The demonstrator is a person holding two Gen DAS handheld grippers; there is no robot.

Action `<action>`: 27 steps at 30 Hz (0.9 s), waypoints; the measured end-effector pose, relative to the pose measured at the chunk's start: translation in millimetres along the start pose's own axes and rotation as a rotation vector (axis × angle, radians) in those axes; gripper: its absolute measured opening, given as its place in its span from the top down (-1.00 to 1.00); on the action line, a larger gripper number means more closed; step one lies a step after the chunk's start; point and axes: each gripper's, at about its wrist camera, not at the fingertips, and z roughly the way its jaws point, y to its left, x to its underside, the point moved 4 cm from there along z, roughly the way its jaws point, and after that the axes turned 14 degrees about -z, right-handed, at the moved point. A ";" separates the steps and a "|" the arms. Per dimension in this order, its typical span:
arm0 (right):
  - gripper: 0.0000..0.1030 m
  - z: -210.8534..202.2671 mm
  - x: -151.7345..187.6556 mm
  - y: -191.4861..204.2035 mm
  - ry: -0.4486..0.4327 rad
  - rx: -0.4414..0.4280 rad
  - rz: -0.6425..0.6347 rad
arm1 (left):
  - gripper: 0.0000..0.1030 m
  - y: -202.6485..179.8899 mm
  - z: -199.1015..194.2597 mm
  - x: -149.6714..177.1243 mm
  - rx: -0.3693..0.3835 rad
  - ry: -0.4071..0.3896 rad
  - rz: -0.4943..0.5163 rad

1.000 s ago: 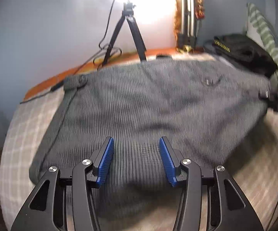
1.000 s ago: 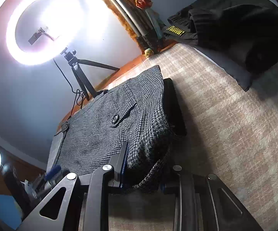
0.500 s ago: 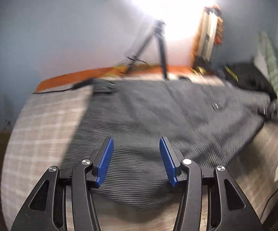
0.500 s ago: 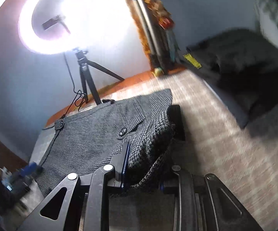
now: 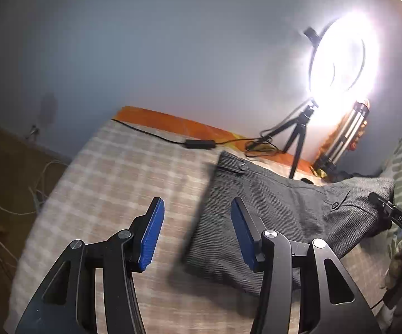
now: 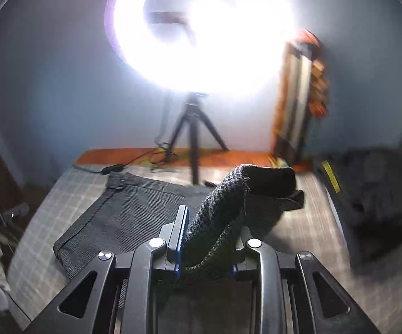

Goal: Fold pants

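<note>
The grey knit pants (image 5: 270, 211) lie folded on the checked bedspread (image 5: 123, 172), waistband button toward the wall. My left gripper (image 5: 195, 222) is open and empty, raised above the bed just left of the pants' near left edge. My right gripper (image 6: 209, 231) is shut on the right end of the pants (image 6: 228, 208) and holds that fold lifted off the bed; the rest of the pants (image 6: 134, 208) lies flat to its left. The right gripper also shows at the far right of the left wrist view (image 5: 395, 217).
A ring light on a tripod (image 6: 192, 144) stands at the bed's far edge with a cable and adapter (image 5: 198, 143). A dark bundle of clothes (image 6: 373, 194) lies at the right. A bundle of poles (image 6: 298, 111) leans on the wall. The floor drops off left (image 5: 11, 183).
My left gripper has swung left off the pants and tilted up. My right gripper has lifted the pants' right end higher and turned to face the ring light.
</note>
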 end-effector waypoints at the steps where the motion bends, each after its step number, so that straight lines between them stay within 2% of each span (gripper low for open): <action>1: 0.54 1.1 -6.3 12.6 -0.002 -0.003 -0.040 | 0.06 3.6 -0.6 -1.8 0.000 0.000 -0.005; 5: 0.54 8.5 -22.4 63.7 -0.006 -0.004 -0.204 | 0.06 16.5 -2.4 -8.6 -0.008 -0.006 -0.026; 10: 0.55 31.5 -30.8 132.3 0.011 -0.049 -0.364 | 0.06 29.6 -8.8 -16.8 -0.014 -0.023 -0.063; 19: 0.59 85.8 -18.4 228.9 0.079 -0.131 -0.549 | 0.06 57.8 -17.6 -33.3 -0.044 -0.070 -0.133; 22: 0.59 101.2 -5.3 257.3 0.108 -0.159 -0.612 | 0.06 64.5 -18.1 -34.7 -0.059 -0.076 -0.136; 27: 0.59 113.1 7.9 268.9 0.120 -0.179 -0.644 | 0.06 71.6 -19.0 -36.0 -0.076 -0.081 -0.134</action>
